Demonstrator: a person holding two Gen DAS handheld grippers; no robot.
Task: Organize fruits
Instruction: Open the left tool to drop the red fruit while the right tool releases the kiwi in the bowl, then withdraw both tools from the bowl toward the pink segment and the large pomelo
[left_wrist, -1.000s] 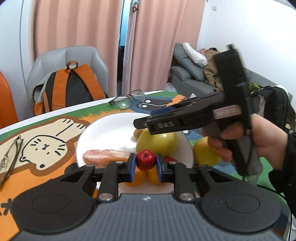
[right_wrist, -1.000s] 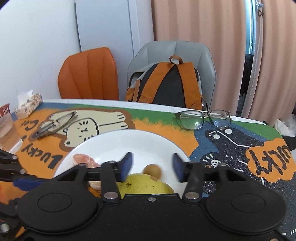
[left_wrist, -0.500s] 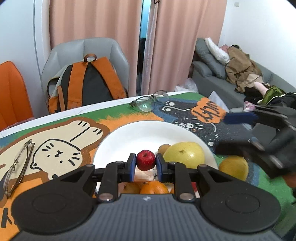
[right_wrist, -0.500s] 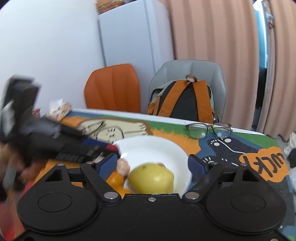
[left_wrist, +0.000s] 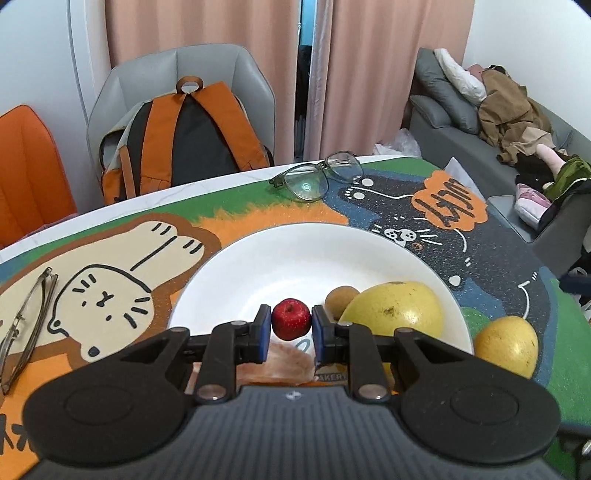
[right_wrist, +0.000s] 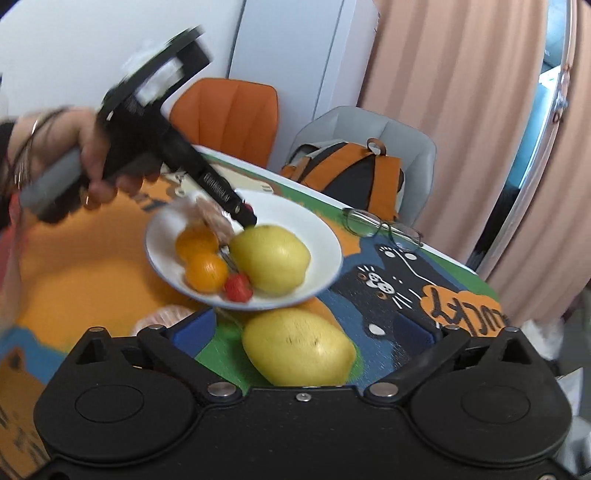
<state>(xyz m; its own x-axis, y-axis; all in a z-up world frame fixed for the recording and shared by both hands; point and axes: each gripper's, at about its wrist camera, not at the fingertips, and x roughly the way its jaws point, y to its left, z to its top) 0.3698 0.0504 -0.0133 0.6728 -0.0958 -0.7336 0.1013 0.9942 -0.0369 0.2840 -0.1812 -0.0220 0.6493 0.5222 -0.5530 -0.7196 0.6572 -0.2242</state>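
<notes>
White plate (left_wrist: 236, 266) on a desk mat (left_wrist: 258, 218) printed in orange, green and dark blue with a cream cartoon cat (left_wrist: 107, 291) outlined in brown. Fruit: small red apple (left_wrist: 291, 319), yellow-green pomelo (left_wrist: 395, 312), two orange tangerines (right_wrist: 201, 258), a second yellow pomelo (right_wrist: 299, 347) on the mat's green patch. Hand-held gripper (left_wrist: 288, 328) black with blue pads (left_wrist: 263, 332); backpack (left_wrist: 184, 136) orange and black on a grey chair (left_wrist: 207, 62).
</notes>
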